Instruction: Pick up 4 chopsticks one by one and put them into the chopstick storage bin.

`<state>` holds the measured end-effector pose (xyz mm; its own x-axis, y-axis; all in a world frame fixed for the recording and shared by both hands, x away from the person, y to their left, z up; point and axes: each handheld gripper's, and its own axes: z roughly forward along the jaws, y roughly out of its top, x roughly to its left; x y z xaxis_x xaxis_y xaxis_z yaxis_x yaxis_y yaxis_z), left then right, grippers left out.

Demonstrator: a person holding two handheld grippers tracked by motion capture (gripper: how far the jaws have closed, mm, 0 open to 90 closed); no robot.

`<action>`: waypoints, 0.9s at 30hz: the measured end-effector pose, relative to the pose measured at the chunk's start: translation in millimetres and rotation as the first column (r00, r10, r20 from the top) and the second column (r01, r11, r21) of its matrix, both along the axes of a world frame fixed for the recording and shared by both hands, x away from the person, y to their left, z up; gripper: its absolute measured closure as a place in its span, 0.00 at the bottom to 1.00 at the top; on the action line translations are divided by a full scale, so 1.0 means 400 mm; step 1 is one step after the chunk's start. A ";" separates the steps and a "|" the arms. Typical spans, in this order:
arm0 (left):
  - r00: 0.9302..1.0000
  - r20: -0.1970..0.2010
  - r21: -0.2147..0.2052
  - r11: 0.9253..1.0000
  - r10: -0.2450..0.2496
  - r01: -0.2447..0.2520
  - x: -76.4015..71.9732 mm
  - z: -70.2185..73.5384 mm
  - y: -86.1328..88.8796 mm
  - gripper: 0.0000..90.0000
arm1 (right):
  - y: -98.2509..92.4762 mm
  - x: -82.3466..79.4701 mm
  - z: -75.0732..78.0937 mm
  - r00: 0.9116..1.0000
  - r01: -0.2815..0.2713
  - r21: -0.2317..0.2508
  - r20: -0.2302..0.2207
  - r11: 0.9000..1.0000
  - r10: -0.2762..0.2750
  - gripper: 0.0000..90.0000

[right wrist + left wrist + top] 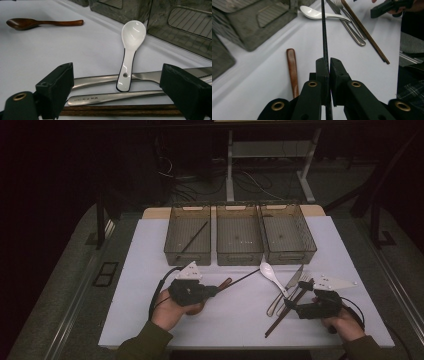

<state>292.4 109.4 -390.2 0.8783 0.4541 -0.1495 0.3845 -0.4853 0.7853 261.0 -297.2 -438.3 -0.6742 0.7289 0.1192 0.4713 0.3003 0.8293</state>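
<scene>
My left gripper is shut on a thin black chopstick, which runs up and right toward the white spoon. In the left gripper view the chopstick sticks out straight ahead from between the closed jaws of my left gripper, above a wooden spoon on the table. My right gripper stands open over the cutlery pile. In the right gripper view its jaws stand wide apart around the white spoon, a steel knife, a steel handle and brown chopsticks, and grip none of them.
Three mesh baskets stand in a row at the back: the left basket with one dark chopstick in it, the middle basket and the right basket. A white mat covers the table.
</scene>
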 end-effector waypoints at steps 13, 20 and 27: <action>0.995 0.004 -0.017 0.995 0.096 -0.096 0.072 0.030 0.070 0.94 | 0.001 0.000 -0.001 1.000 0.004 0.000 -0.001 1.000 -0.004 0.13; 0.990 0.012 -0.013 0.990 0.141 -0.141 0.121 0.048 0.098 0.94 | 0.001 0.000 -0.002 1.000 0.006 0.000 -0.003 1.000 -0.006 0.13; 0.983 0.026 0.002 0.984 0.180 -0.180 0.166 0.073 0.117 0.94 | 0.000 -0.001 -0.002 1.000 0.007 0.002 -0.003 1.000 -0.007 0.13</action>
<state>358.7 156.3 -360.9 0.7859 0.6055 -0.1256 0.4454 -0.4134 0.7942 260.7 -297.1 -439.0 -0.6689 0.7331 0.1227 0.4761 0.2959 0.8281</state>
